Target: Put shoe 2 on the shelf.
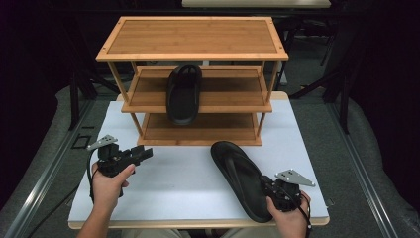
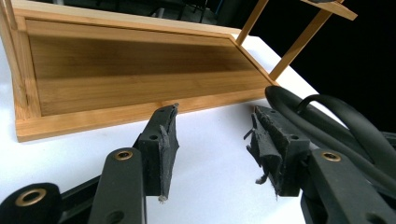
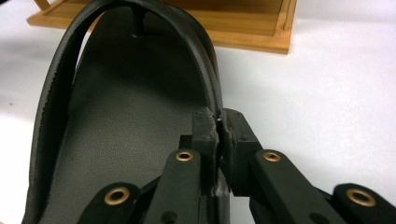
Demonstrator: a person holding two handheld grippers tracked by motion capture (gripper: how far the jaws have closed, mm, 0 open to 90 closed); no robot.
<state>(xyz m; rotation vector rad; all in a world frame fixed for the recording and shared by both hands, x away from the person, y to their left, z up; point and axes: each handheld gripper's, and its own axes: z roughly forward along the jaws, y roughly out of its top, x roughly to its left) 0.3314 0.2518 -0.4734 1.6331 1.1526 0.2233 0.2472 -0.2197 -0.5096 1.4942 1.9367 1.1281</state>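
A black flip-flop (image 1: 240, 178) lies on the white table in front of a three-tier bamboo rack (image 1: 193, 42). My right gripper (image 1: 270, 188) is shut on its right strap near the heel; in the right gripper view the two pads (image 3: 232, 133) pinch the strap (image 3: 205, 60) above the grey footbed (image 3: 121, 130). A second black flip-flop (image 1: 183, 93) rests on the rack's middle shelf. My left gripper (image 1: 143, 154) hovers low over the table at the left, open, nothing between its fingers (image 2: 163, 140). It faces the rack's bottom shelf (image 2: 140, 70), with the table flip-flop (image 2: 336, 121) to its right.
The white table (image 1: 163, 188) ends close in front of both hands. The rack's top and bottom shelves (image 1: 200, 128) hold nothing. Dark stands and grey floor surround the table.
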